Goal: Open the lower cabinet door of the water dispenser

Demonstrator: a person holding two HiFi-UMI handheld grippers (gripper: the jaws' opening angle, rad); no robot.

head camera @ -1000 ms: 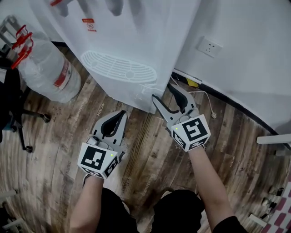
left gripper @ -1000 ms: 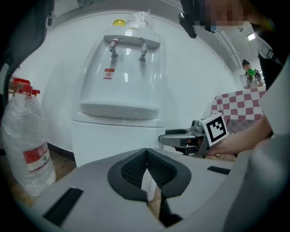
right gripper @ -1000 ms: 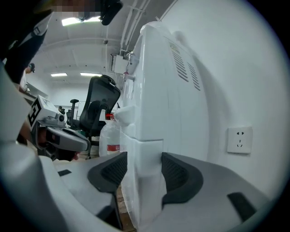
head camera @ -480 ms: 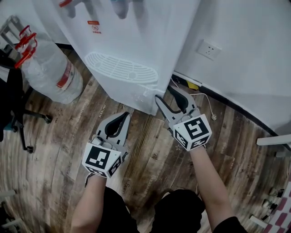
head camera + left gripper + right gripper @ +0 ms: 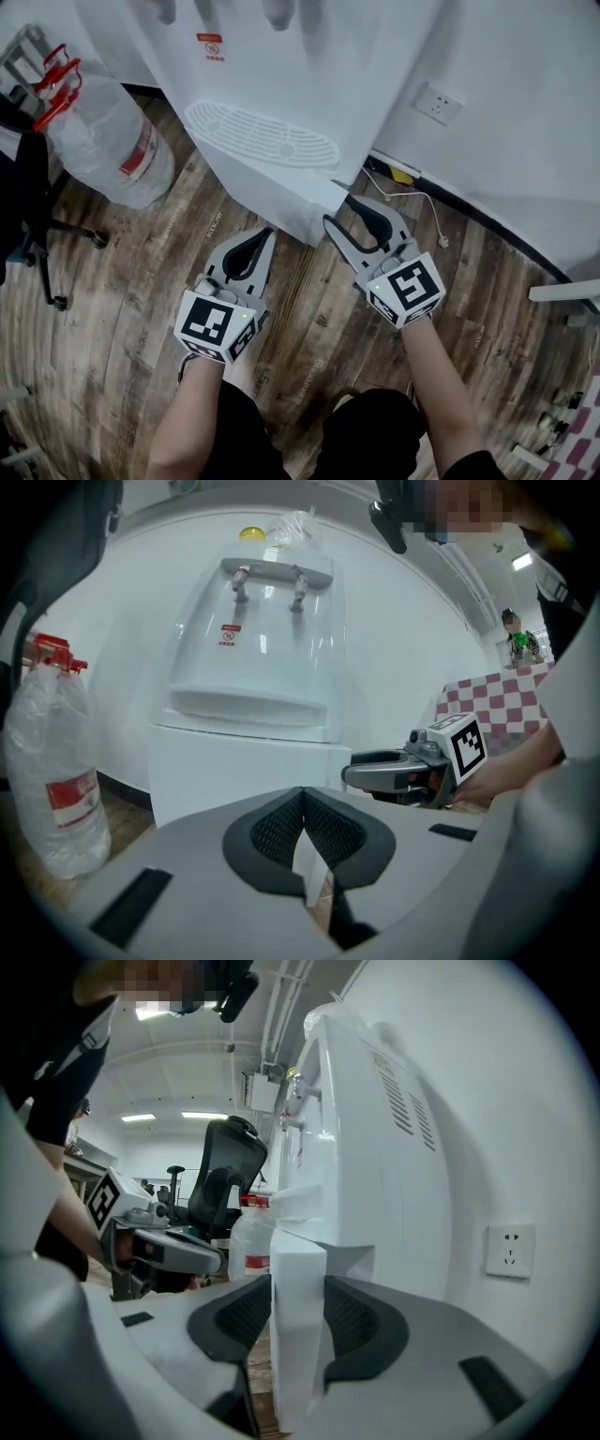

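Right gripper pinching the lower door edge, left one just parked

Head view: the white water dispenser (image 5: 281, 66) stands on a wood floor (image 5: 122, 281) against the wall, and its plain white lower cabinet door (image 5: 272, 192) sits under the oval drip grille, its right corner poking out toward the right gripper (image 5: 337, 208). The left gripper (image 5: 268, 232) hangs just short of the door, with a big water bottle (image 5: 112, 141) off to the left. Left gripper view: its jaws are pressed together with nothing in them, and the door is straight ahead. Right gripper view: the jaws have just been closing and now clamp the door's thick white edge, which stands a bit ajar from the body, with a wall socket (image 5: 511, 1249) off to the right.
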